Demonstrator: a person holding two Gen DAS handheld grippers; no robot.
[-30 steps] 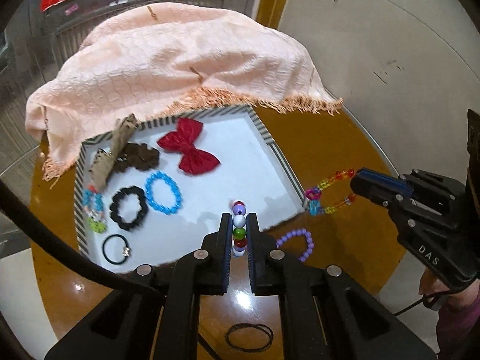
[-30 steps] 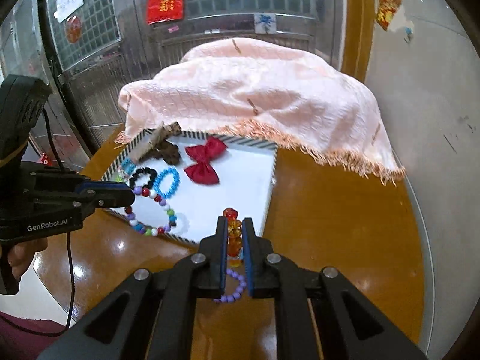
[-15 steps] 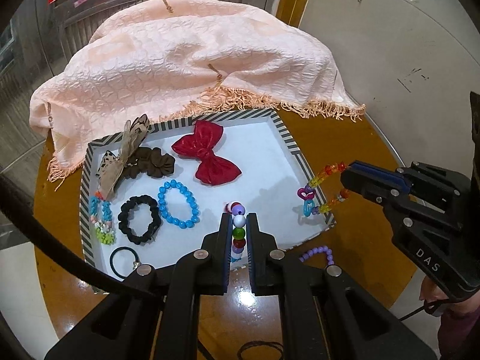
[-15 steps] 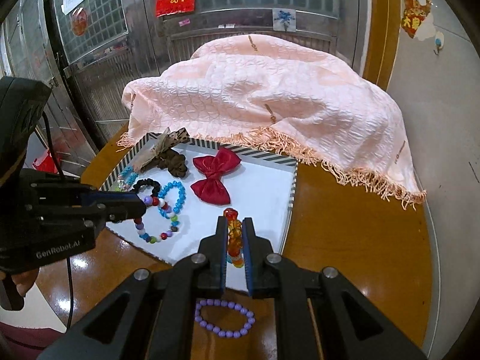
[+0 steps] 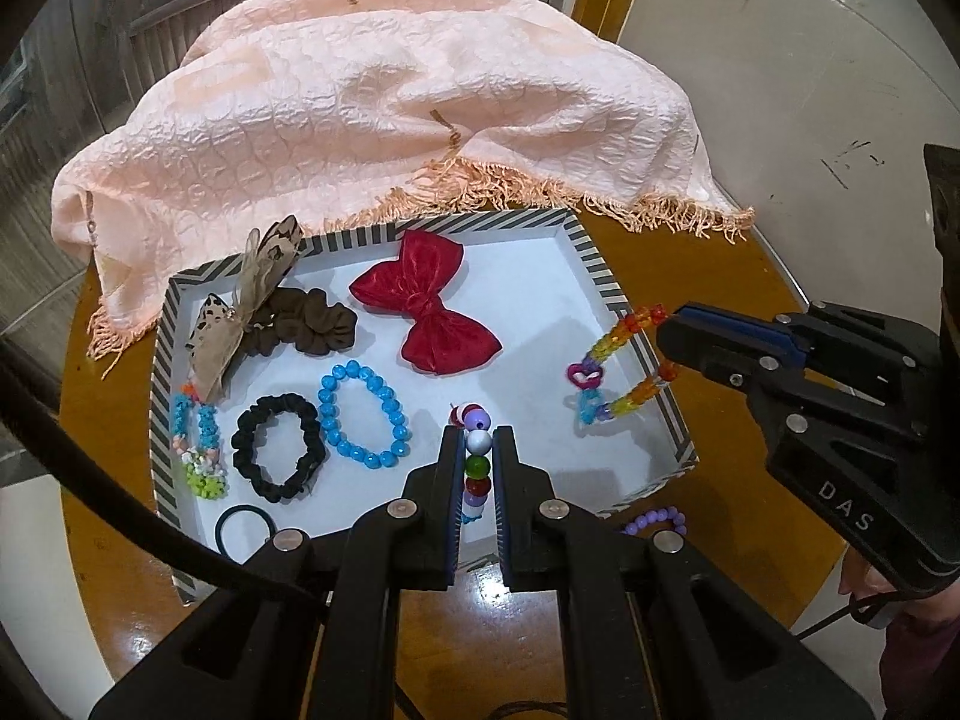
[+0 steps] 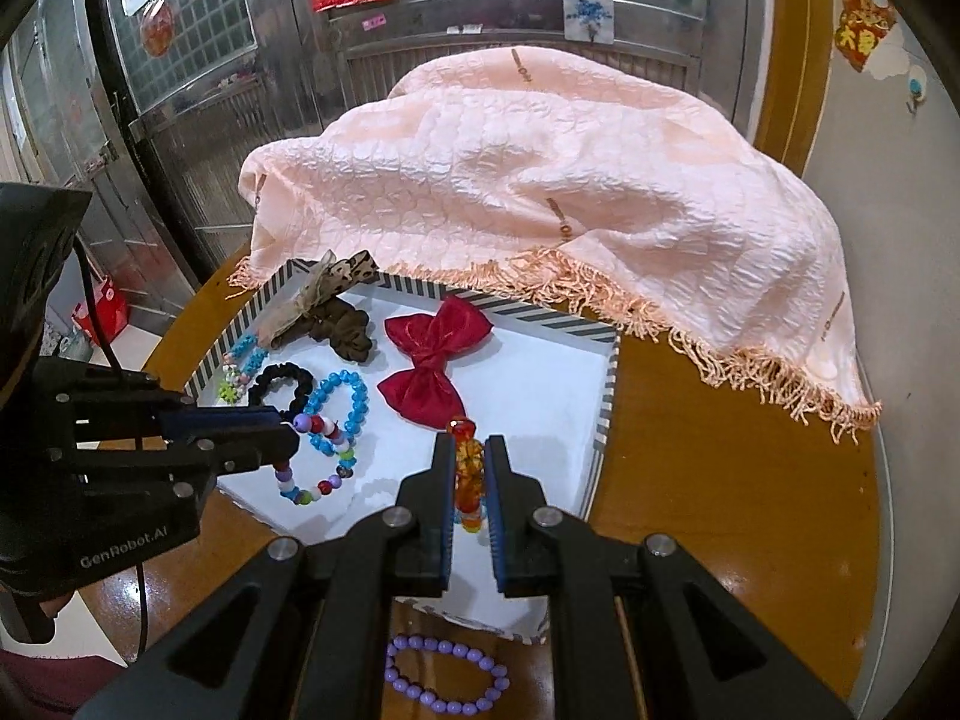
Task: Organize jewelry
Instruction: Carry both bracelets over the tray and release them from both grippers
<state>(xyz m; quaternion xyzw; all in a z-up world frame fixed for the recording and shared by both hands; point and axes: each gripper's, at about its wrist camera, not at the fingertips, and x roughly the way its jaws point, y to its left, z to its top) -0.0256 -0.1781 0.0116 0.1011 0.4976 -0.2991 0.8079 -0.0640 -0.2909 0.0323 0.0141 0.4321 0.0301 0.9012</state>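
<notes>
Brown and glossy, the round table carries a white tray with a striped rim, and a peach fringed cloth is heaped behind it, its fringe draped over the tray's far edge. Inside the tray lie a red bow, a brown scrunchie with a tan ribbon, a blue bracelet, a black scrunchie, a small string of blue and green beads and a thin black hair tie. The left gripper is clamped on a mixed-colour bead bracelet, which dangles over the tray's near part. The right gripper pinches an orange bracelet of clear beads, hanging above the tray's right edge. A purple bracelet lies on the table just outside the tray's near corner. Metal doors with red paper signs stand behind.
</notes>
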